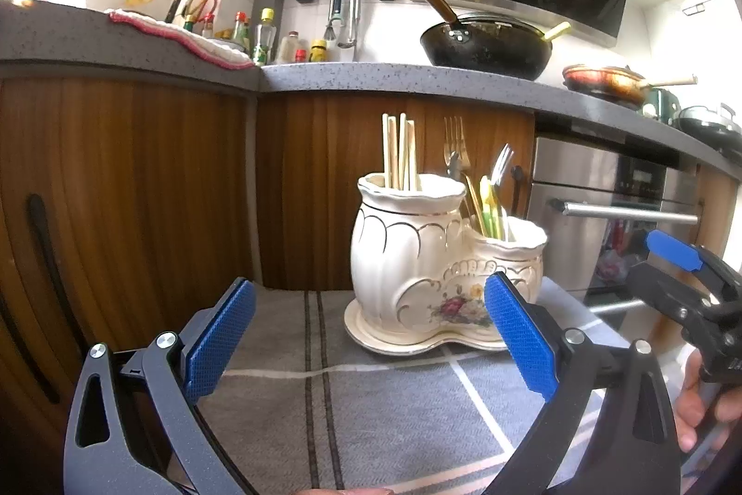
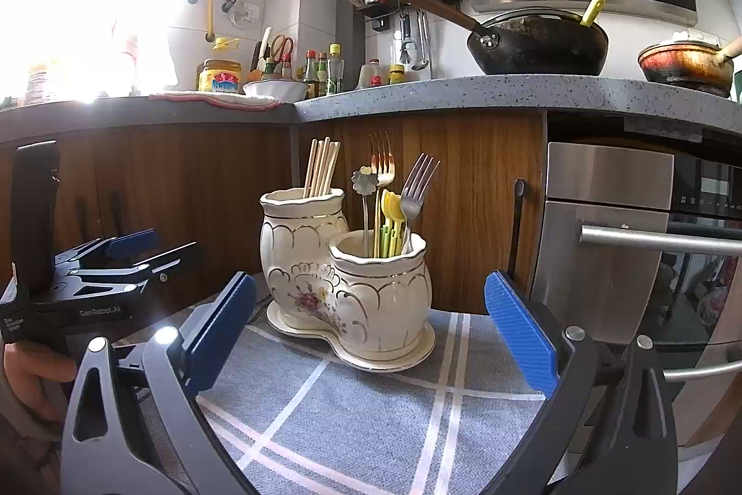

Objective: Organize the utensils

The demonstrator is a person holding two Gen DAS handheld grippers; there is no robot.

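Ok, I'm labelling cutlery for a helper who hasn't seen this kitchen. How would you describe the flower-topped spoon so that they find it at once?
On the grey checked cloth stands a cream two-pot ceramic holder. The taller pot holds chopsticks; look in the shorter pot, among the forks and yellow-green plastic cutlery. The flower-topped spoon is the thin metal stem ending in a flat, petal-shaped head, beside the gold fork.

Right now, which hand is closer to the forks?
Probably the right gripper. In its view the short pot with the forks stands nearest, between its open fingers. From the left gripper, the tall chopstick pot is nearer and the forks sit beyond it, to the right.
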